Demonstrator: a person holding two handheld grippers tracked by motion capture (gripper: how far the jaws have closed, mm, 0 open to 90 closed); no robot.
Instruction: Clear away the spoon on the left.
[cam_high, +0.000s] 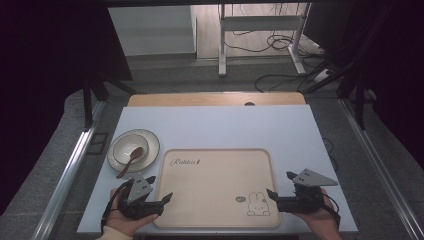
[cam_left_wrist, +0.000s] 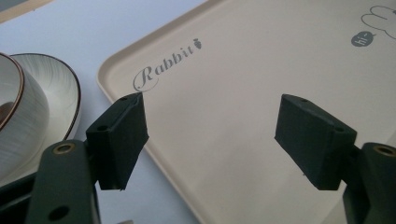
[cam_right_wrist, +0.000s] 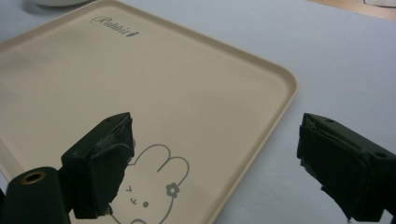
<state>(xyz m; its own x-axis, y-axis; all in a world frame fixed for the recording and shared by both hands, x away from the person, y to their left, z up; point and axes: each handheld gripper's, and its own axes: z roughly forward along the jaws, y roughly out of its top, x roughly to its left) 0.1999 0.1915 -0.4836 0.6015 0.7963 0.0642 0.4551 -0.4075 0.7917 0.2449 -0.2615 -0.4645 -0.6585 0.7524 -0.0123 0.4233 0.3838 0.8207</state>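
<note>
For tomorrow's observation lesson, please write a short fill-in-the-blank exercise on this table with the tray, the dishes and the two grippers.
1. The brown spoon lies in the ____, which stands on a plate.
2. The animal drawn on the beige tray is a ____.
3. The left gripper has its jaws ____, with nothing between them.
4. The plate stands to the ____ of the tray in the high view.

Missing words: bowl; rabbit; open; left

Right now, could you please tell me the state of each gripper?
Left gripper: open, holding nothing, jaws straddling the tray's left edge.
Right gripper: open, holding nothing, jaws straddling the tray's right edge.
</note>
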